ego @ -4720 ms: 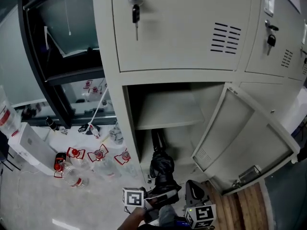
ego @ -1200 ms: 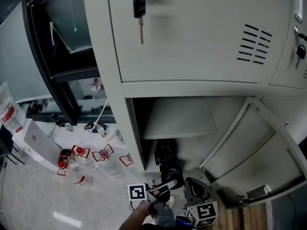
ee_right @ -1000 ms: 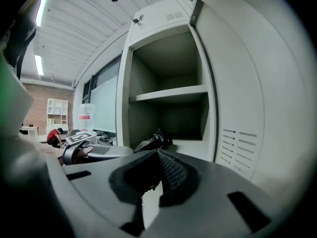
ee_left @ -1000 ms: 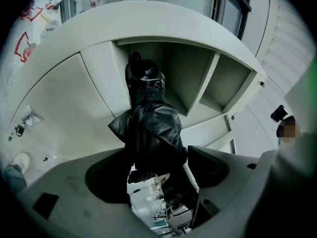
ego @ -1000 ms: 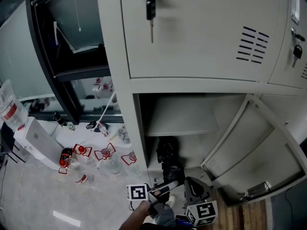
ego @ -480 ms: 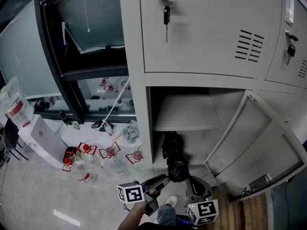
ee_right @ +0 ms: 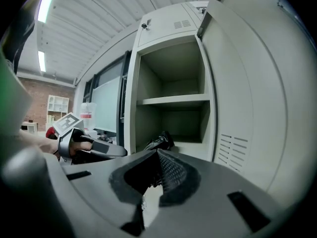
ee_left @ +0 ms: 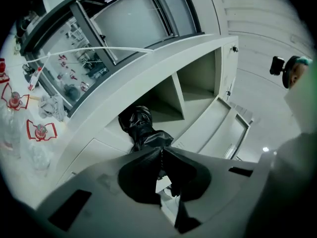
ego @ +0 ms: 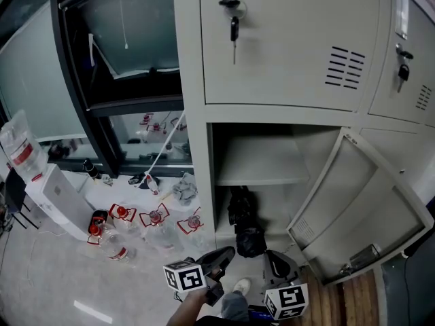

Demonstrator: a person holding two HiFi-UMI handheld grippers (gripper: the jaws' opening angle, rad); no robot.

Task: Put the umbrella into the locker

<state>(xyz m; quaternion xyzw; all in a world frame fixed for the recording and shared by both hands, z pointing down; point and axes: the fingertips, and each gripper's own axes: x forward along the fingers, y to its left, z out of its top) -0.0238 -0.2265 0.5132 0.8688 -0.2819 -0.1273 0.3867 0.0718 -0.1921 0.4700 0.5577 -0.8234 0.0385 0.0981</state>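
Black fabric umbrella [ego: 243,223] leaned, seemingly stowed, in the grey steel locker [ego: 197,148], just ahead of the left gripper [ego: 226,252] and right gripper [ego: 272,257], whose jaws were closed and empty.

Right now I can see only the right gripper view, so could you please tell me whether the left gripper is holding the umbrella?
Observer: No. The left gripper has its jaws together with nothing between them, and the umbrella lies beyond them.
Operator: Thank you. Does its near end stick out of the locker?
Observer: In the head view it reaches the front edge of the compartment under the shelf; I cannot tell whether it overhangs.
Operator: Is anything on the floor nearby?
Observer: Yes, several red-labelled bottles are on the floor left of the locker.
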